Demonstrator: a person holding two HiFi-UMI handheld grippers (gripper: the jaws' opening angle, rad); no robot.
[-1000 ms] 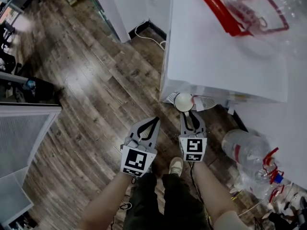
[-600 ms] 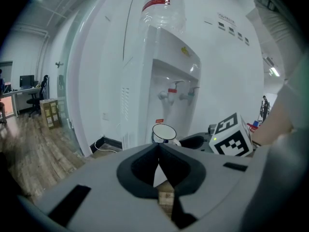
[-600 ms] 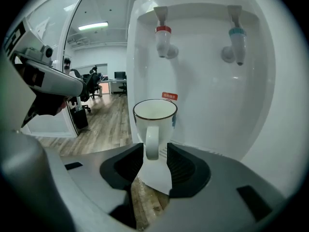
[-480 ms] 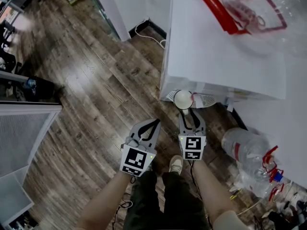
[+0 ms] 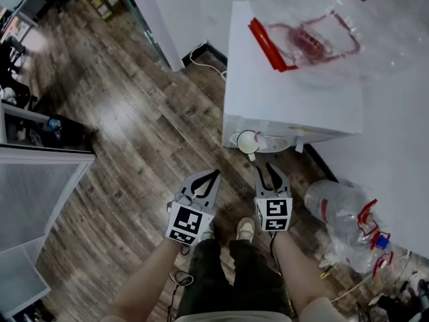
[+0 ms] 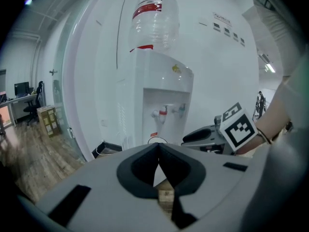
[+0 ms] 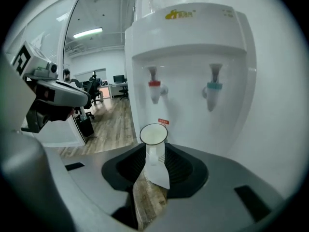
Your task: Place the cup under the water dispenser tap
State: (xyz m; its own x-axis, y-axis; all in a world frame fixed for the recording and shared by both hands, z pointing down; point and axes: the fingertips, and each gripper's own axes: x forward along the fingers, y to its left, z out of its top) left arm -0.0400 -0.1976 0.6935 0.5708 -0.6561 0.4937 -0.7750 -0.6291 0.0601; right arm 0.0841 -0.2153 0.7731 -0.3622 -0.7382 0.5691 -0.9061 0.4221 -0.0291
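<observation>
Water dispenser (image 7: 193, 57): white casing, small yellow logo near the top. One tap (image 7: 154, 84) has a red collar, the other tap (image 7: 213, 86) a teal one. A small red sticker (image 7: 163, 122) sits below the red tap.
Cup (image 7: 153, 135): white, off-white inside.
Bottle on the dispenser (image 6: 154, 18): clear, with a red and white label band.
Floor (image 5: 134, 126): brown wood-grain planks streaked dark and pale.
Left gripper (image 5: 209, 178): grey shell, black jaw lining, and a cube with black-and-white square markers.
Spare bottle (image 5: 338, 213): clear with red fittings.

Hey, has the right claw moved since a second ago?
Yes. The right claw has drawn back from the water dispenser, leaving the cup under its tap; its jaws are closing with nothing between them.
</observation>
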